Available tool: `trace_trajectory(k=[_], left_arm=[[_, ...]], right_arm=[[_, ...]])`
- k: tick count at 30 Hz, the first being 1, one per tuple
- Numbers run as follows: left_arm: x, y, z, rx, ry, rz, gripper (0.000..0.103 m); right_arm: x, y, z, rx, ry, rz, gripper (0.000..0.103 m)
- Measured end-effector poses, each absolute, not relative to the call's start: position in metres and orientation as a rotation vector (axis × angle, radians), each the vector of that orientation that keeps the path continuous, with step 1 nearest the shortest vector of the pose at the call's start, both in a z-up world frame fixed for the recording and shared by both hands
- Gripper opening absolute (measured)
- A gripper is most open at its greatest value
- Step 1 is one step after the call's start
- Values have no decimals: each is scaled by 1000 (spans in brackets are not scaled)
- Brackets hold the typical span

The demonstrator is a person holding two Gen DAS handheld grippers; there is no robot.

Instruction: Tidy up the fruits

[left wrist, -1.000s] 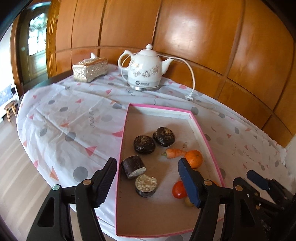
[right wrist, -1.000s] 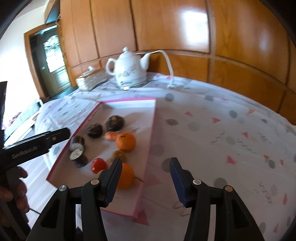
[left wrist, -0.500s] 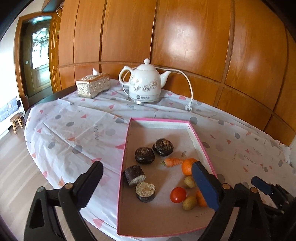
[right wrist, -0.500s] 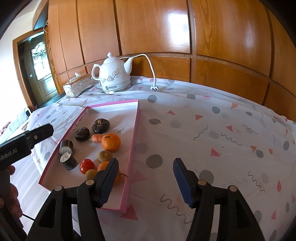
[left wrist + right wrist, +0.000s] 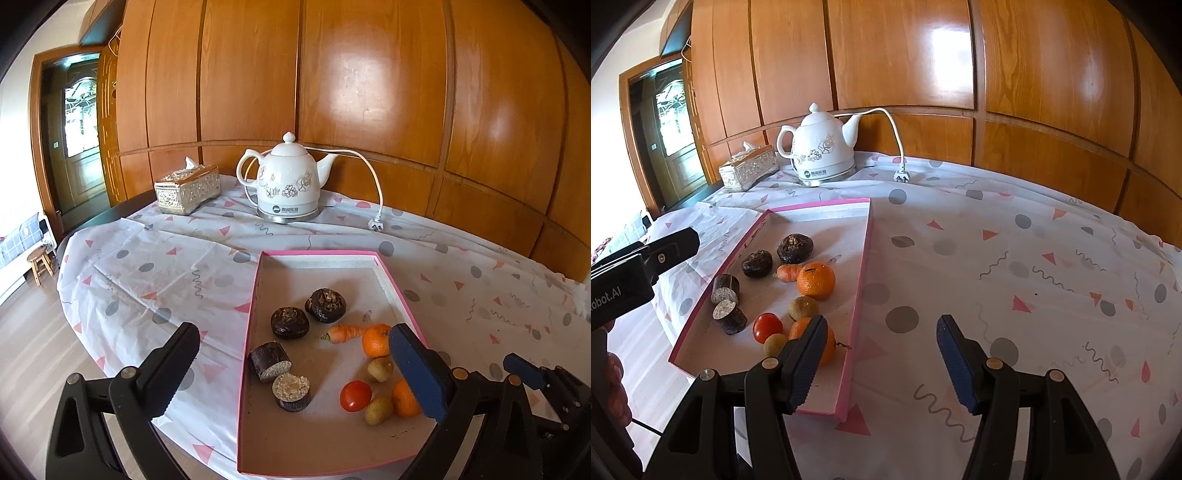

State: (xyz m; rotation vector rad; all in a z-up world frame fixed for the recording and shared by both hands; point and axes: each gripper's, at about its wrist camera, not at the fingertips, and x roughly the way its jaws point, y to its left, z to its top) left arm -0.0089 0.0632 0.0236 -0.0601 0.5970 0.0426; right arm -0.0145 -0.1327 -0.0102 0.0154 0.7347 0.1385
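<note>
A pink-rimmed tray (image 5: 255, 295) (image 5: 866, 254) lies on the tablecloth. In it are two oranges (image 5: 375, 339) (image 5: 816, 280), a red tomato (image 5: 355, 396) (image 5: 767, 326), a small carrot (image 5: 343, 333), two brownish small fruits (image 5: 380, 369), two dark round pieces (image 5: 290, 323) and two dark cut cylinders (image 5: 269, 361). My left gripper (image 5: 295, 363) is open and empty, raised above the tray's near end. My right gripper (image 5: 881, 360) is open and empty, above the tray's right rim and the cloth beside it.
A white kettle (image 5: 288, 184) (image 5: 822, 151) with a cord and loose plug (image 5: 376, 223) stands at the back. A silver tissue box (image 5: 186, 188) sits left of it. A wood-panelled wall runs behind. The table's edge drops off at the left, with a stool (image 5: 38, 258) beyond.
Both grippers have pulled back and risen from the tray, so more of the table and wall shows. My left gripper's jaws have spread wider. The fruits have not moved.
</note>
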Motion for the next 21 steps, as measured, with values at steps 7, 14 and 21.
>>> trace_trajectory(k=[7, 14, 21], left_arm=[[-6, 63, 21, -77, 610, 43, 103], [-8, 60, 24, -62, 584, 110, 103], [-9, 55, 22, -36, 581, 108, 103]], right_arm=[[-16, -134, -10, 15, 735, 133, 62], [-15, -134, -11, 16, 737, 129, 62], [-15, -135, -13, 17, 744, 130, 62]])
